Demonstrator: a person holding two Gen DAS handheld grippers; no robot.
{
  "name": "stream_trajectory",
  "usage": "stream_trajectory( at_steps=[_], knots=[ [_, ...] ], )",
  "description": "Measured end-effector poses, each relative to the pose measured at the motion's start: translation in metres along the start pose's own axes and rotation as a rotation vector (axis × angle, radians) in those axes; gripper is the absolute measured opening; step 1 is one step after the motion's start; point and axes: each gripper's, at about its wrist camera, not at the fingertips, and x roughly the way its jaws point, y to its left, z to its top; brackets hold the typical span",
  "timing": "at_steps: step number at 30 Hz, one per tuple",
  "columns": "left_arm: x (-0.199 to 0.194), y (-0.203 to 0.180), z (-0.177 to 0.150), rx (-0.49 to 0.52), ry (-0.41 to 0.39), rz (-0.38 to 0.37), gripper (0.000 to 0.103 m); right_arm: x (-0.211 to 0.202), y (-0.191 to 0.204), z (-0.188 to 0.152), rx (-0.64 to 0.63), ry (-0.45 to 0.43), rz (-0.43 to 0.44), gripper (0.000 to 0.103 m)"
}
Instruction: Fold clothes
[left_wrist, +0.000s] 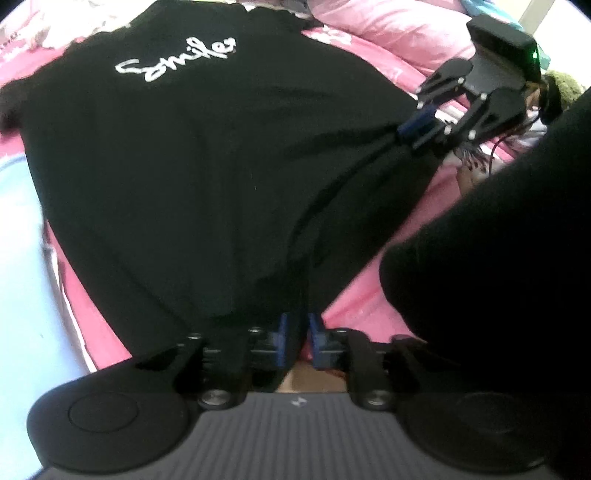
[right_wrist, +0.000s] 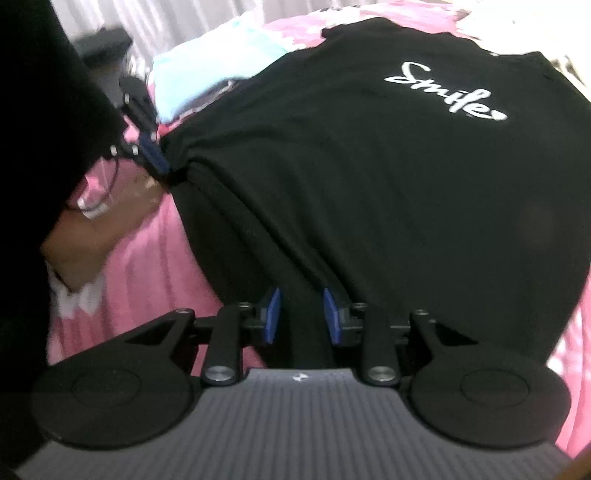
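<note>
Clearly, a black T-shirt (left_wrist: 192, 177) with the white script word "Smile" (left_wrist: 177, 59) lies spread on a bed covered in pink bedding (left_wrist: 369, 291), its printed side up and its hem toward both cameras.

In the left wrist view, the left tool (left_wrist: 297, 336) sits at the near hem of the shirt. Its blue pads (left_wrist: 282, 332) stand only a narrow gap apart, and a gathered ridge of black cloth runs down between them; whether the pads actually press on the cloth cannot be told from this blurred view.

In the right wrist view, the right tool (right_wrist: 301, 315) is at the other hem corner. Its blue pads stand apart, with a fold of the shirt lying in the gap and daylight on either side of it, so the cloth is between them but not pinched.

Each tool also shows in the other's camera, at the shirt's edge where the fabric bunches into creases. A dark sleeve (left_wrist: 498, 240) fills the side of both views. Pale blue folded cloth (right_wrist: 207, 70) lies on the bed beyond the shirt.
</note>
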Motion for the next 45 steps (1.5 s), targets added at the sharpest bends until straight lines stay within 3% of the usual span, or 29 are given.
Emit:
stream_trajectory(
  at_steps=[7, 10, 13, 14, 16, 21, 30, 37, 45],
  knots=[
    [0.007, -0.009, 0.01, 0.04, -0.017, -0.004, 0.032, 0.012, 0.004, 0.002, -0.032, 0.024, -0.01, 0.027],
    [0.011, -0.011, 0.014, 0.055, -0.031, -0.015, 0.032, 0.014, 0.002, 0.001, -0.018, 0.04, -0.009, 0.03],
    [0.019, -0.016, 0.017, 0.078, -0.039, -0.012, 0.025, 0.02, 0.005, -0.001, -0.014, 0.043, 0.002, 0.03],
    [0.022, -0.018, 0.017, 0.089, -0.036, 0.0, 0.015, 0.019, 0.006, -0.001, -0.023, 0.044, 0.009, 0.027],
    [0.028, -0.02, 0.018, 0.112, -0.029, 0.025, 0.003, 0.016, 0.011, -0.002, -0.05, 0.05, 0.031, 0.011],
    [0.023, -0.021, 0.017, 0.131, -0.042, 0.018, 0.001, 0.01, 0.028, -0.011, -0.16, 0.071, 0.06, 0.003],
    [0.019, -0.019, 0.008, 0.142, -0.014, -0.009, 0.001, 0.007, 0.026, -0.02, -0.181, 0.106, 0.076, 0.004],
    [0.021, -0.022, 0.01, 0.161, -0.009, 0.006, 0.005, -0.002, 0.015, 0.008, -0.133, -0.004, 0.068, 0.009],
    [0.02, -0.021, 0.008, 0.151, -0.02, 0.025, 0.002, 0.035, 0.027, 0.007, -0.22, 0.015, 0.065, 0.014]
  ],
)
